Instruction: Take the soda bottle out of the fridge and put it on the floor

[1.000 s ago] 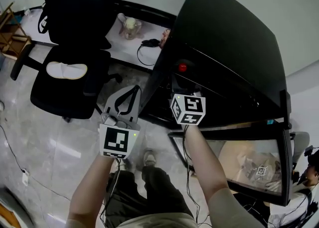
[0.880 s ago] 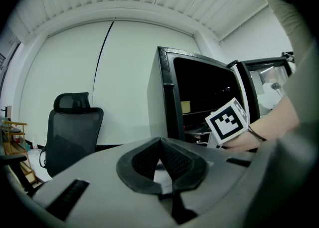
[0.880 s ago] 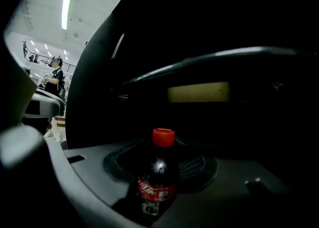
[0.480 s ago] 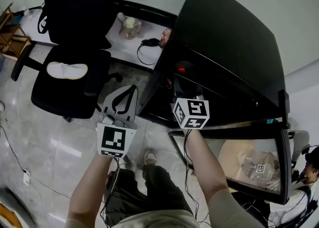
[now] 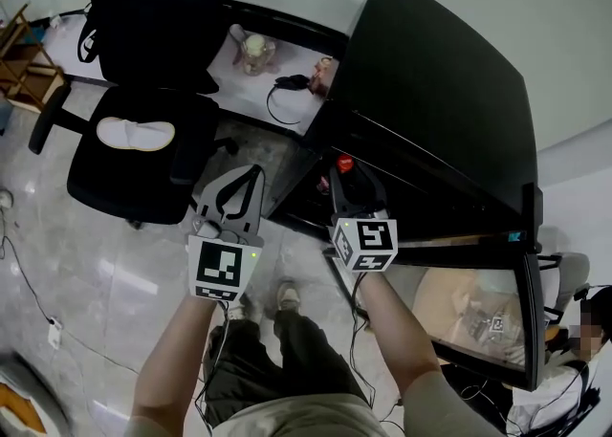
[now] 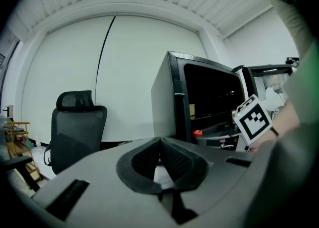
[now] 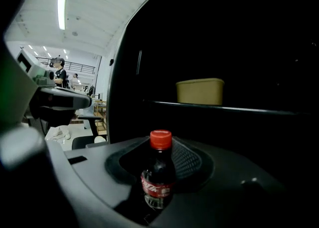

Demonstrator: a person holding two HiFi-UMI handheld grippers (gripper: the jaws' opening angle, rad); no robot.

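Pinching upright soda bottle (image 7: 158, 172) between just-closed right gripper (image 5: 344, 175) jaws, fridge (image 5: 440, 81) interior apparently ahead. Left gripper (image 6: 160, 144) jaws pressed together, empty

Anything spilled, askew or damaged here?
Nothing stands out. The right hand-held gripper, whose jaws have just been closing, holds the soda bottle upright and capped at the open fridge; no spill shows.

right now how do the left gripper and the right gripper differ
The right gripper's jaws have just been closing and grip the soda bottle; the left gripper's jaws are together on nothing. The right gripper is at the open fridge; the left gripper hangs beside it, above the floor. Both carry a marker cube.
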